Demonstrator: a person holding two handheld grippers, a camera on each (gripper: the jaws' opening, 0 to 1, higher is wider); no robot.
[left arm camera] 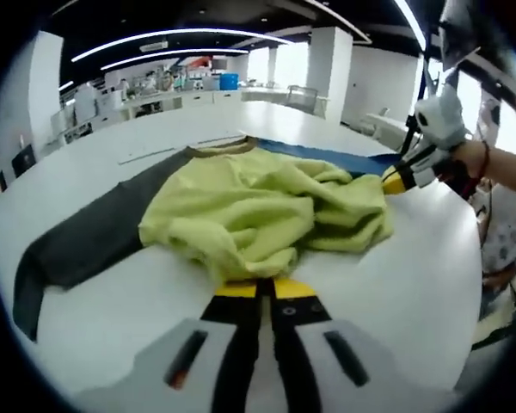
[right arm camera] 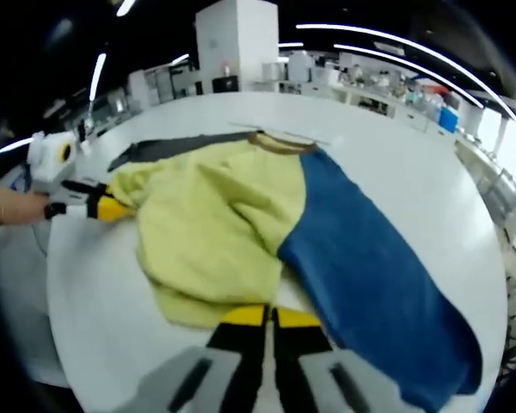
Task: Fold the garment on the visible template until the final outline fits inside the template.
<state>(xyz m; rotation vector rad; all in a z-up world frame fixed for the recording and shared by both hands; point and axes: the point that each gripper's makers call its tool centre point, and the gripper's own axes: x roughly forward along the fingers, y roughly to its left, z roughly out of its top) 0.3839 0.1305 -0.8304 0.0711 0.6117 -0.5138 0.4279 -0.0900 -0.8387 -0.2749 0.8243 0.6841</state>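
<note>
You had the sweater (left arm camera: 258, 211) lying on the white table (left arm camera: 112, 318), its yellow-green body bunched toward the middle, a dark grey sleeve (left arm camera: 86, 241) stretched out to one side and a blue sleeve (right arm camera: 370, 275) stretched out to the other. The collar (right arm camera: 279, 142) pointed away from you, so the garment's long axis ran sleeve to sleeve, across your reach.

Your left hand-held gripper (left arm camera: 260, 289) sat at the near hem of the yellow-green fabric, jaws pressed together with the edge of the cloth right at their tips; it looked pinched on the hem, though the fold hid the contact. Your right hand-held gripper (right arm camera: 269, 317) was in much the same state, jaws together at the near edge where the yellow-green meets the blue. In each view the other gripper showed at the far side of the bunch, its yellow tip buried in the fabric.

I could not make out a template under the cloth. The blue sleeve lay on the right gripper's side and the grey sleeve on the left gripper's, so each arm was nearer its own sleeve for folding inward.
</note>
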